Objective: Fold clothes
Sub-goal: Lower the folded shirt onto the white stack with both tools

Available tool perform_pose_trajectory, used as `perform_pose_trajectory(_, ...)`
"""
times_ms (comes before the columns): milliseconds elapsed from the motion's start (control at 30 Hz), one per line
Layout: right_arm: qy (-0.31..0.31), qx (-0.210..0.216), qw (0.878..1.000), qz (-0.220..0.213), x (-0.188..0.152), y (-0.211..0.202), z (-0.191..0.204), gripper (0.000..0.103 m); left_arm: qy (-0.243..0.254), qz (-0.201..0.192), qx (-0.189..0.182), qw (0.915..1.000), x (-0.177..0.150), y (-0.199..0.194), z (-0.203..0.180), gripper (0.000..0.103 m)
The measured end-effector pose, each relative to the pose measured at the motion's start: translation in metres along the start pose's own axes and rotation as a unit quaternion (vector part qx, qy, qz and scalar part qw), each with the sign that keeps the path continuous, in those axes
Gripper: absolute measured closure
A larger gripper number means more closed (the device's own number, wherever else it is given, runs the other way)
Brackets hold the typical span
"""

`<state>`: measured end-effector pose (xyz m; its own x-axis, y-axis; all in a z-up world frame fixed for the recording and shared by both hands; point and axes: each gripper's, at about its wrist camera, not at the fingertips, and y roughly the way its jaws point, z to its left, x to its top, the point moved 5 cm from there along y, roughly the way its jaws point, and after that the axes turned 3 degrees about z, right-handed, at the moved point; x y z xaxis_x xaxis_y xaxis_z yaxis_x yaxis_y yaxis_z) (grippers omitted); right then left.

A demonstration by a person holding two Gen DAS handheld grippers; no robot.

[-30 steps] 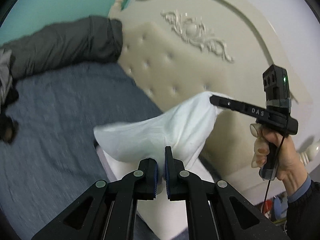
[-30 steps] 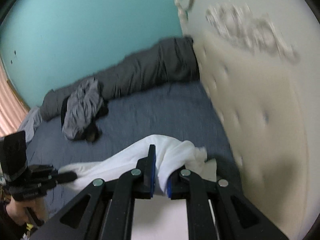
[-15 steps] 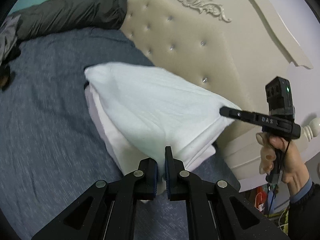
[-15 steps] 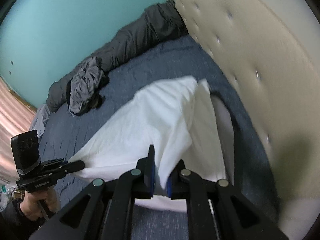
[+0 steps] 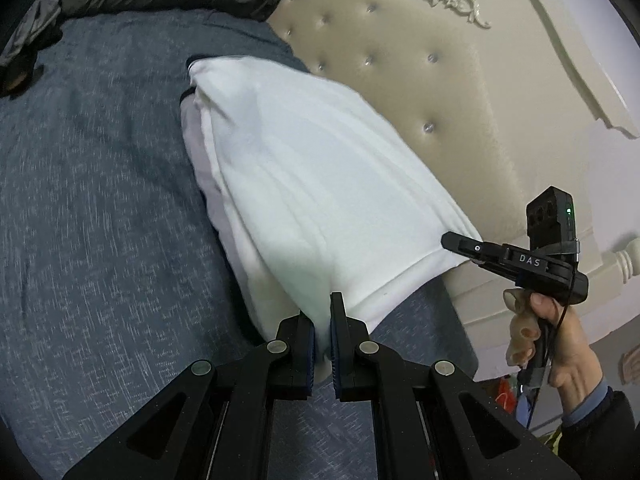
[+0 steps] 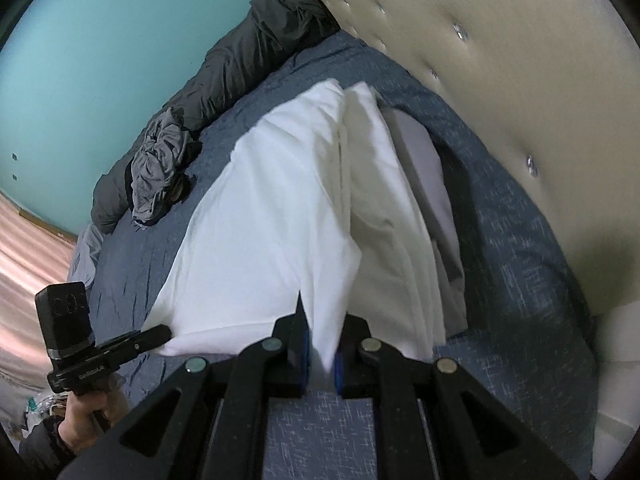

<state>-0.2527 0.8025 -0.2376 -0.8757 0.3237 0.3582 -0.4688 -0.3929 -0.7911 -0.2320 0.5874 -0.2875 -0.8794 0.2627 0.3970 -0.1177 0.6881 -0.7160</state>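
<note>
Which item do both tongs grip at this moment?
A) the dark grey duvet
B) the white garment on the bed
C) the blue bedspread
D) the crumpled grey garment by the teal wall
B: the left tongs and the right tongs are each shut on an edge of the white garment, stretched between them over the blue bedspread.

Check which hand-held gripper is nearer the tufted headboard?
Right. The right hand-held gripper holds the white garment at the corner beside the tufted headboard; the left hand-held gripper holds the corner farther out over the bed.

Home bedroom, bed with blue cover, tufted cream headboard, teal wall
</note>
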Motion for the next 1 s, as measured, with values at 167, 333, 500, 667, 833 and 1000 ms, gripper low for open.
perform_pose_trajectory(167, 0.007, 0.004, 1.0, -0.002, -0.011, 0.008, -0.008, 0.094, -0.012, 0.006, -0.004, 0.9999, -0.006, 0.007, 0.009, 0.096)
perform_pose_trajectory(333, 0.011, 0.001, 1.0, -0.014, -0.013, 0.004, -0.014, 0.085, -0.013, -0.001, -0.002, 0.9999, -0.007, -0.006, 0.014, 0.094)
perform_pose_trajectory(500, 0.005, -0.018, 0.998, -0.052, -0.009, -0.023, -0.018, 0.083, 0.004, -0.029, 0.018, 0.9994, 0.004, -0.028, 0.02, 0.094)
perform_pose_trajectory(667, -0.013, -0.004, 0.994, -0.11, 0.008, -0.047, -0.002, 0.083, 0.025, -0.034, 0.025, 0.9988, 0.023, -0.023, 0.01, 0.094)
perform_pose_trajectory(833, -0.031, -0.017, 0.995, -0.095, 0.01, -0.025, 0.005, 0.083, 0.036, -0.013, 0.033, 0.9987, 0.019, 0.003, 0.006, 0.094)
perform_pose_trajectory(1000, -0.033, -0.058, 0.996, -0.062, -0.003, 0.007, -0.014, 0.084, 0.048, -0.016, 0.035, 0.9981, 0.013, 0.005, 0.008, 0.094)
